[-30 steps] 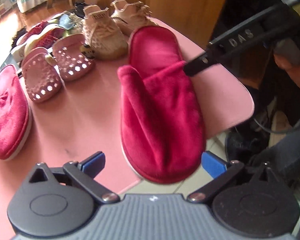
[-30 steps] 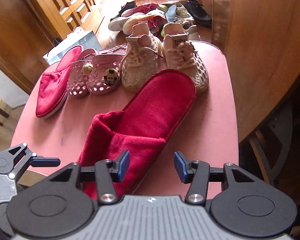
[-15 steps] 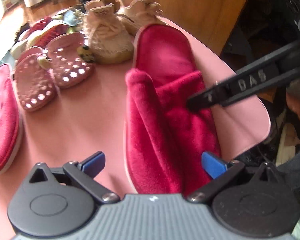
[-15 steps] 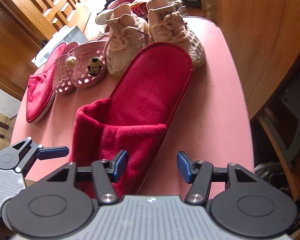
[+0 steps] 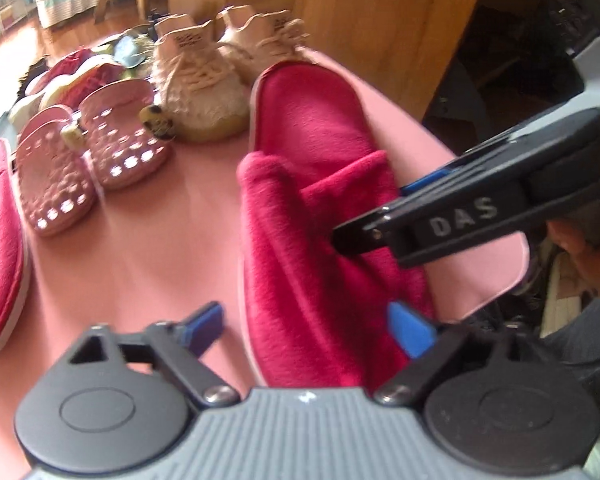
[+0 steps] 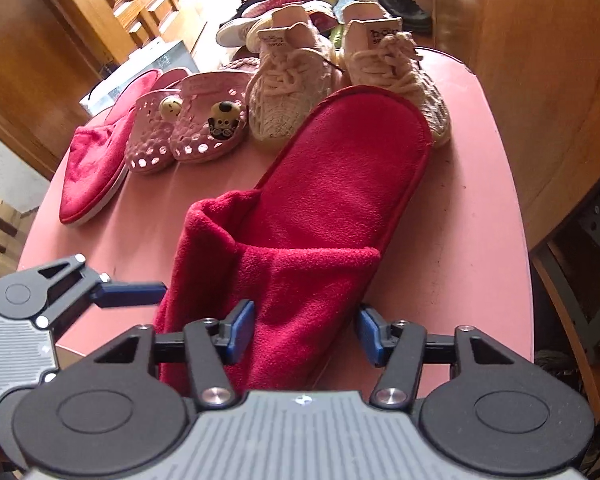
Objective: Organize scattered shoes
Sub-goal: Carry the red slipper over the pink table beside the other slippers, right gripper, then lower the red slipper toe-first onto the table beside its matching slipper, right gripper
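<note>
We have the red slipper (image 6: pixel 324 216) lying on the pink table (image 6: pixel 472 240), its toe end at the near edge and its heel reaching far toward the two beige knit sneakers (image 6: pixel 292 92); its long axis runs from near-left to far-right in the right wrist view, and almost straight away from us in the left wrist view; farther left stand the pair of pink clogs (image 6: pixel 188 128) and, at the far left, the matching red slipper (image 6: pixel 96 164), so the two red ones lie well apart with the clogs and sneakers between them. Our right gripper (image 6: pixel 306 332) has its blue pads spread wide on either side of the toe cover, not yet pressed into the plush as far as we can judge; our left gripper (image 5: pixel 306 324) is likewise spread, with the slipper's toe between its pads (image 5: pixel 412 330); in the left wrist view the right gripper's black finger (image 5: pixel 384 232) reaches in from the right and lies against the upper. Both grippers are about equally near the toe; we judge the right one better lined up, since the slipper lies directly ahead of its fingers. The relation that matters is the slipper's axis: a grasp across the toe would span its width, and pairing it would mean carrying it leftward past the clogs.
</note>
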`<action>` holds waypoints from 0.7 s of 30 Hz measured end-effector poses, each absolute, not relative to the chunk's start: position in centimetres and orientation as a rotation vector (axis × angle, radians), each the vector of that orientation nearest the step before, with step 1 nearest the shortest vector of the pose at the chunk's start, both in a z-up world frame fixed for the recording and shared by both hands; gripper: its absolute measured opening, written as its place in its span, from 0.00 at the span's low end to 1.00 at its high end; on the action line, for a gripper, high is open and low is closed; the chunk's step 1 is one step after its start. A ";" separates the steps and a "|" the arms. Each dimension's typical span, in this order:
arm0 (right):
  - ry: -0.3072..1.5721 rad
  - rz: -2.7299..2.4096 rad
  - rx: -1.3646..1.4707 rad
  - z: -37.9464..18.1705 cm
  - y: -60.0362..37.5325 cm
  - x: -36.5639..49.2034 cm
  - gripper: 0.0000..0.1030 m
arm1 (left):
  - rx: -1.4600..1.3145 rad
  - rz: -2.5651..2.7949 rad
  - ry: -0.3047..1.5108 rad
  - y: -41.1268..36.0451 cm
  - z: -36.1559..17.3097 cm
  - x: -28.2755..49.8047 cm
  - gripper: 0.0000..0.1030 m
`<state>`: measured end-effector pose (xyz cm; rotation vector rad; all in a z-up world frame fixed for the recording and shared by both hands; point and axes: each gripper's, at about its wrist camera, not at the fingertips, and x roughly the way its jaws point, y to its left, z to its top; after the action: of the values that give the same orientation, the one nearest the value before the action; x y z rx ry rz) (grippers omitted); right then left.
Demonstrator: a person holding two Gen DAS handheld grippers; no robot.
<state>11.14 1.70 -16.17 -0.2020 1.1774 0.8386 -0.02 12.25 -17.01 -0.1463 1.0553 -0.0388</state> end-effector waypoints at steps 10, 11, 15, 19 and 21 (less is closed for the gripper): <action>1.097 0.861 -0.242 -14.7 1.3 9.7 0.35 | -0.145 0.011 1.030 12.3 -15.9 -1.1 0.64; 1.083 0.872 -0.251 -14.5 1.6 9.3 0.35 | -0.142 0.023 1.031 12.4 -15.8 -1.4 0.64; 1.046 0.928 -0.290 -13.7 2.9 8.2 0.35 | -0.142 0.077 1.032 13.2 -15.1 -2.4 0.64; 1.014 0.968 -0.316 -13.1 5.3 7.1 0.35 | -0.181 0.167 1.019 14.9 -14.2 -3.7 0.63; 1.003 0.996 -0.316 -12.8 6.8 6.6 0.35 | -0.200 0.197 1.004 15.7 -13.7 -4.2 0.63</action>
<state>6.56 6.76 -12.81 -0.3158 1.0031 0.9965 -4.20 15.72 -13.72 -0.2004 1.0036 0.1966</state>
